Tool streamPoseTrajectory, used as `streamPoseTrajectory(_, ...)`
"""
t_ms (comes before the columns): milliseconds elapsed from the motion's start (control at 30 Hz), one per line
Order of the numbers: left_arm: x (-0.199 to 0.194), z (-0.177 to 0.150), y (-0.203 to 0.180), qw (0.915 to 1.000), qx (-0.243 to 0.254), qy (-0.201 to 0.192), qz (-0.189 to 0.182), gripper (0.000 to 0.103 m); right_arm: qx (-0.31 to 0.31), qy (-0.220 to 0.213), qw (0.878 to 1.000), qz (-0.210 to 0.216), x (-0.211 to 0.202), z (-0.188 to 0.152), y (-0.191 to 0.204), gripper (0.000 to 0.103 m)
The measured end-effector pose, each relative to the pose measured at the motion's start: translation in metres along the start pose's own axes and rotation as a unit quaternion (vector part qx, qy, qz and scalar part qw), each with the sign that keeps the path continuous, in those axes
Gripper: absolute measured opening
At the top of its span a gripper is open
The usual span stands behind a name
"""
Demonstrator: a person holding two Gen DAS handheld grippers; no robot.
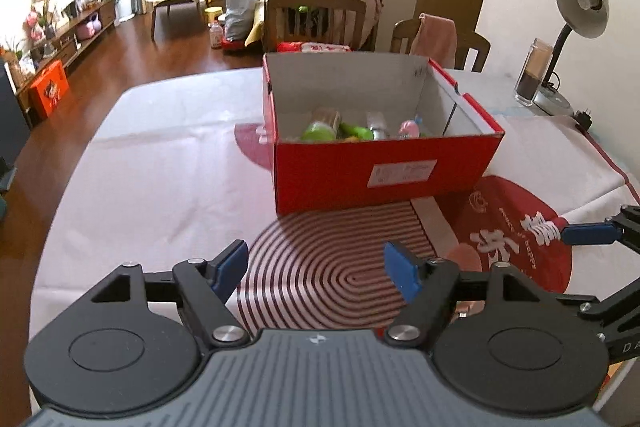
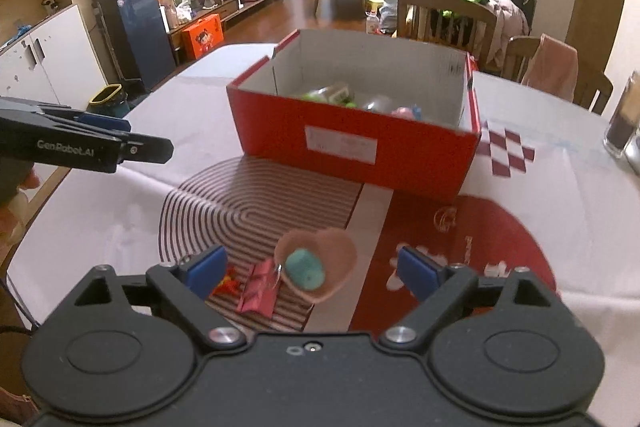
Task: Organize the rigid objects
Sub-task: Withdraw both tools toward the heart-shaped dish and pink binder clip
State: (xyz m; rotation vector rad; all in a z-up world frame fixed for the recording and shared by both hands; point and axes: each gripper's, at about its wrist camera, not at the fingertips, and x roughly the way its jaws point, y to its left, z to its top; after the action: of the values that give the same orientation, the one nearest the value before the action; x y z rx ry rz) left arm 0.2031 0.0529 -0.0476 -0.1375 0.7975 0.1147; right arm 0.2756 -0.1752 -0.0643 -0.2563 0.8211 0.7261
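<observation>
A red cardboard box (image 1: 384, 167) stands open on the table, holding several small items such as green bottles and a pink toy. In the right wrist view the same box (image 2: 352, 147) lies ahead. My left gripper (image 1: 316, 267) is open above the striped part of the cloth, nothing between its blue pads. My right gripper (image 2: 316, 267) is open too; between and just beyond its pads lies a heart-shaped pink dish (image 2: 320, 263) with a teal oval object (image 2: 305, 268) in it, beside a pink packet (image 2: 258, 287) and a small red-yellow item (image 2: 226, 285). No pad touches them.
A patterned white and red tablecloth (image 1: 140, 187) covers the table. A glass jar (image 1: 534, 73) and a desk lamp (image 1: 580, 11) stand at the far right edge. Wooden chairs (image 1: 316, 15) sit behind the box. The left gripper (image 2: 100, 143) shows at the left of the right wrist view.
</observation>
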Motion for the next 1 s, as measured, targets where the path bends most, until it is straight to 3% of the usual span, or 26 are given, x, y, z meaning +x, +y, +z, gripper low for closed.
streamPoseTrajectory(233, 0.009, -0.030, 0.002, 1.0000, -0.004, 0.008, -0.004, 0.081, 0.008, 0.012, 1.000, -0.007, 0.013, -0.018, 0.003, 0.098)
streamPoseTrajectory(567, 0.035, -0.074, -0.008, 0.9993, 0.014, 0.033, -0.005, 0.081, 0.042, 0.015, 0.999, -0.020, 0.025, -0.017, -0.012, 0.099)
streamPoseTrajectory(833, 0.052, -0.093, -0.025, 0.9980, 0.033, 0.050, -0.019, 0.081, 0.037, 0.045, 0.998, 0.000, 0.045, -0.023, -0.006, 0.098)
streamPoseTrajectory(1000, 0.058, -0.099, -0.036, 0.9970, 0.066, 0.038, -0.013, 0.081, 0.050, 0.076, 0.996, 0.010, 0.061, -0.033, 0.001, 0.093)
